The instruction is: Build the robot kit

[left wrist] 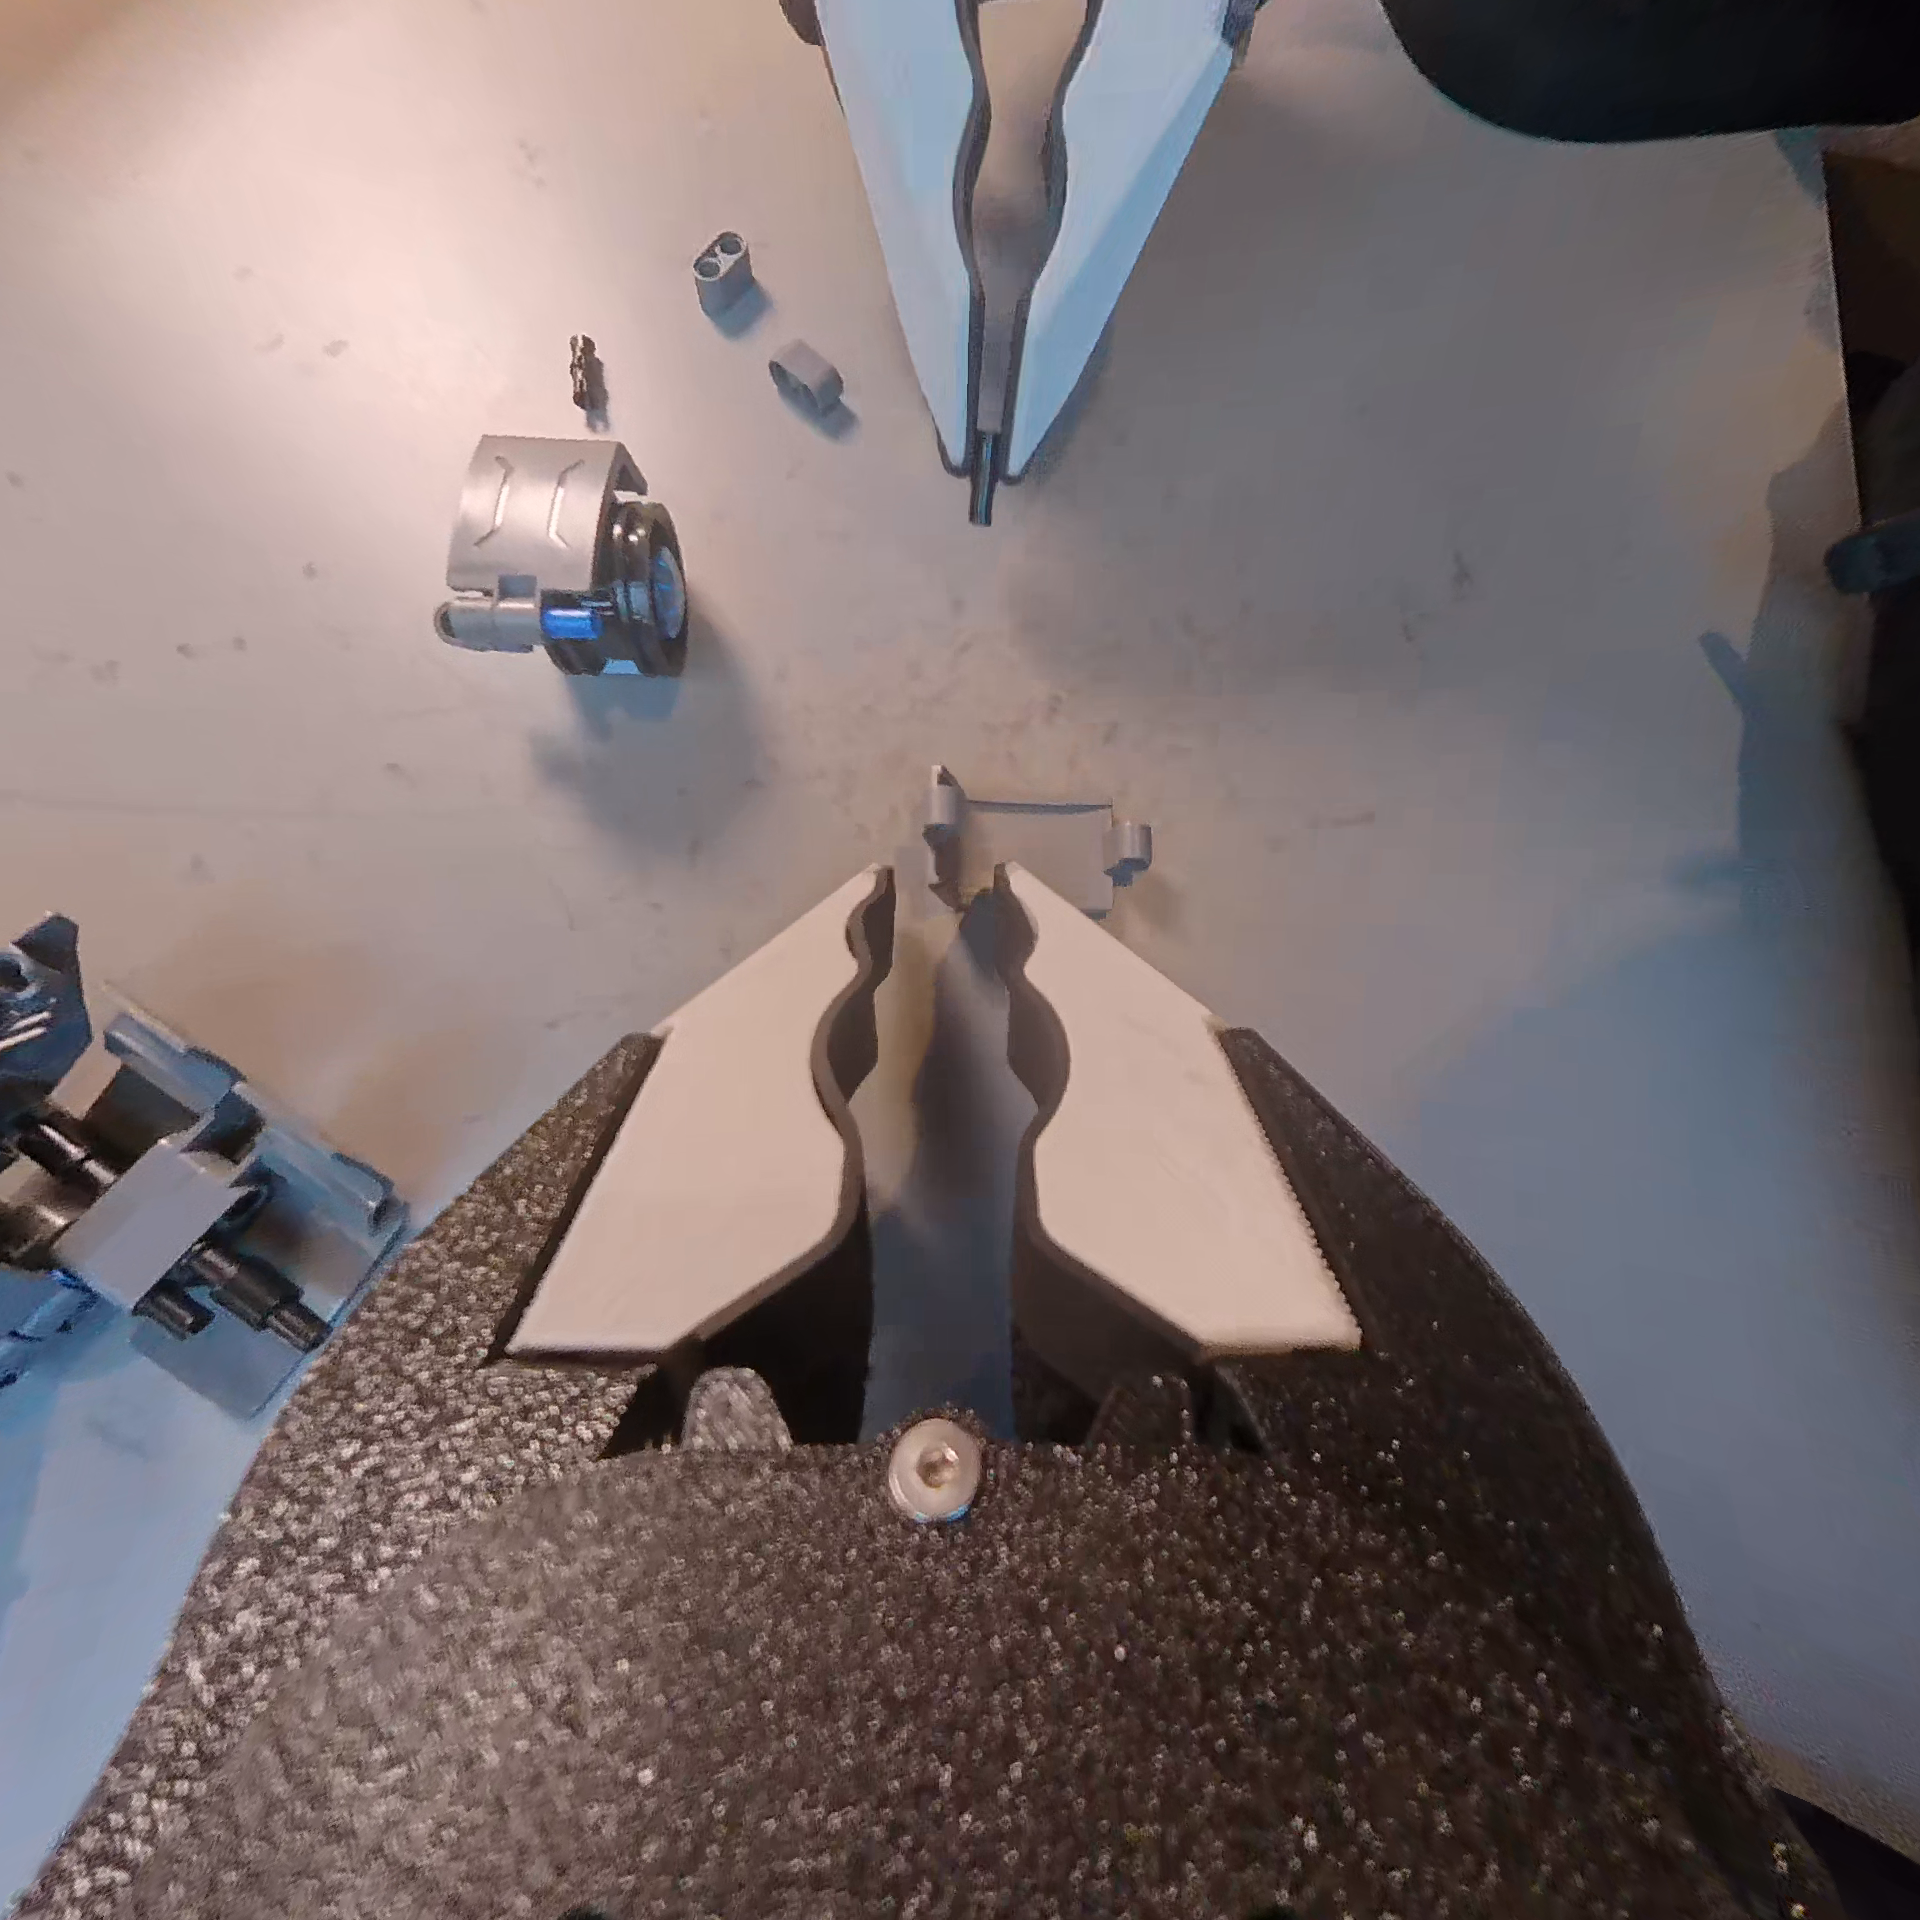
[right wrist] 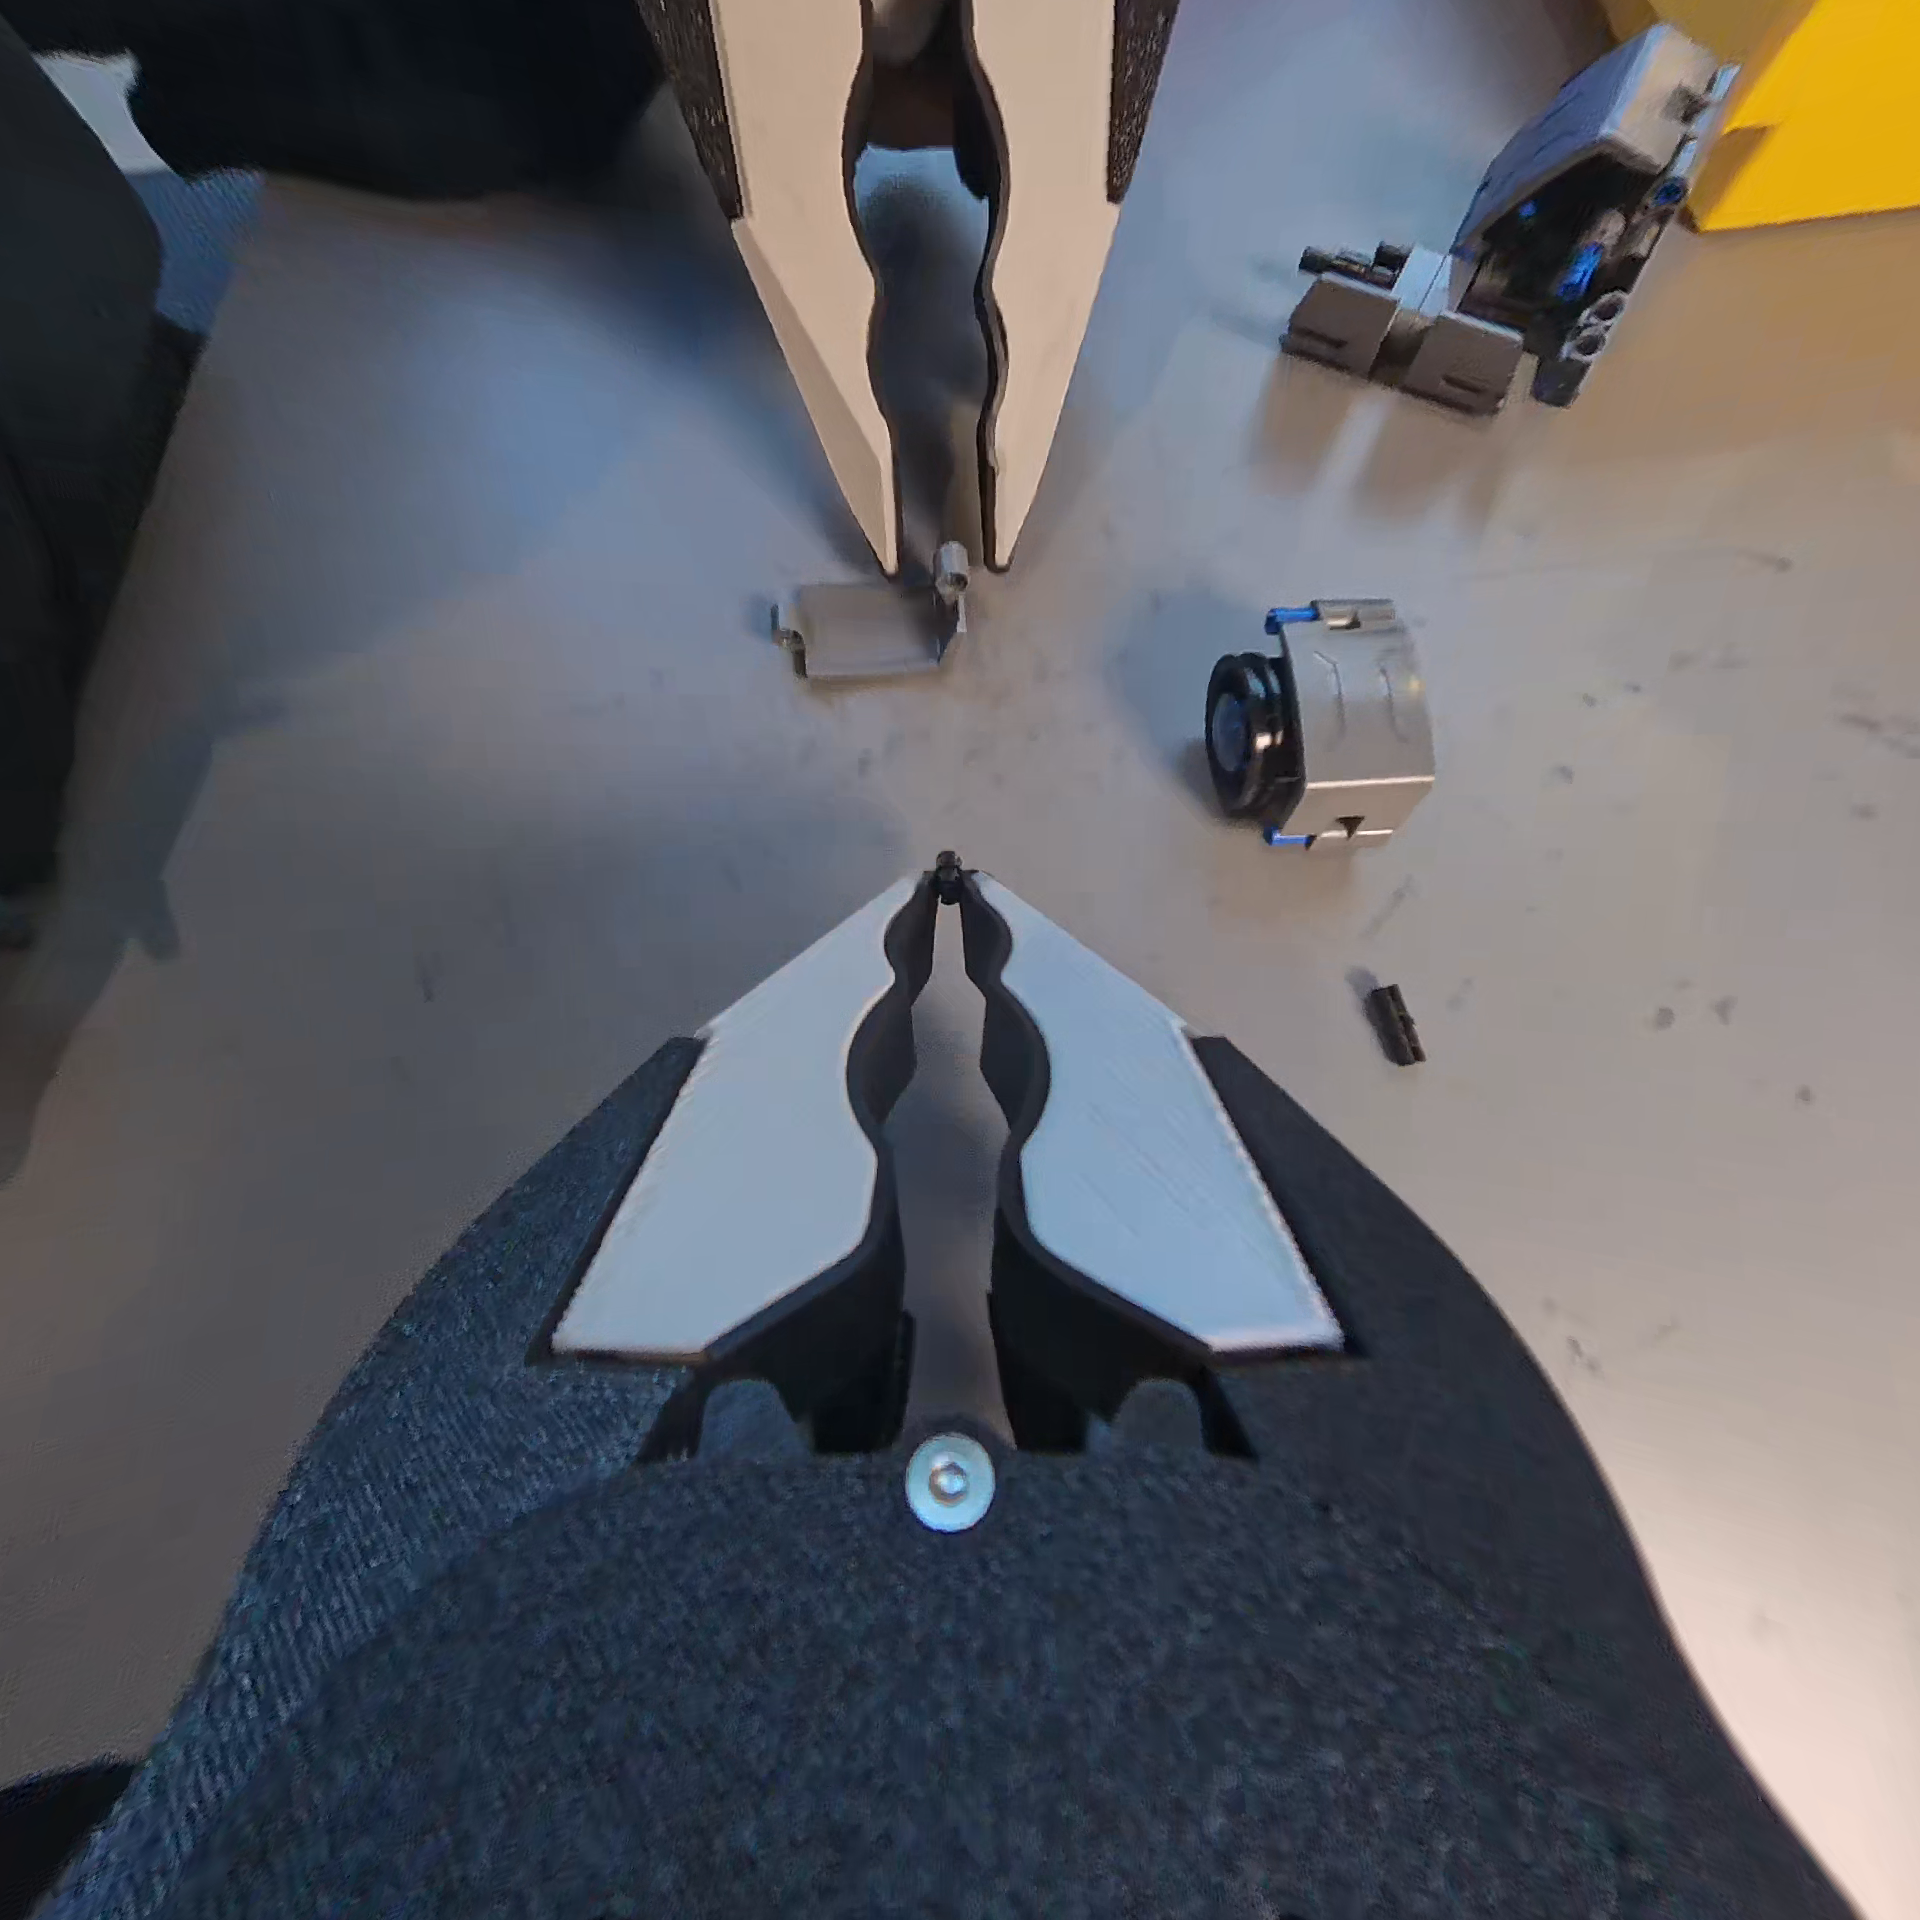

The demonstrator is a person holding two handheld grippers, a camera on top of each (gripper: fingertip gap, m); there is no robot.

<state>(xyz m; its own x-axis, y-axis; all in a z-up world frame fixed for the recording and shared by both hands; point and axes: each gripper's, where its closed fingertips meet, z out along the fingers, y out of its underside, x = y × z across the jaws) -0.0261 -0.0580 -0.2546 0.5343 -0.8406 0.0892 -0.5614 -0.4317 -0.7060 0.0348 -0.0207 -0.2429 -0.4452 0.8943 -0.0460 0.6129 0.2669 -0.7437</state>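
Note:
My left gripper [left wrist: 945, 883] is closed on one end of a small grey panel piece [left wrist: 1039, 826] with clip ends, low over the pale table [left wrist: 1351, 727]. In the right wrist view the left gripper [right wrist: 940, 566] comes in from the top, and the grey panel [right wrist: 868, 634] sticks out to the left of its tips. My right gripper [right wrist: 948, 883] is shut on a small black pin [right wrist: 948, 864] that pokes out past its tips. In the left wrist view the right gripper [left wrist: 982, 473] points at me from the top with the pin [left wrist: 980, 499]. The two grippers face each other, a short way apart.
A grey fender piece with a black wheel [left wrist: 566, 561] [right wrist: 1320, 727] lies beside the grippers. Two small grey connectors [left wrist: 727, 275] [left wrist: 805, 379] and a loose black pin [left wrist: 587, 364] [right wrist: 1395, 1023] lie near it. A larger grey, black and blue assembly [left wrist: 177, 1195] [right wrist: 1538, 270] and a yellow box [right wrist: 1808, 104] lie farther off. About 8 cm separates my left fingertips from my right.

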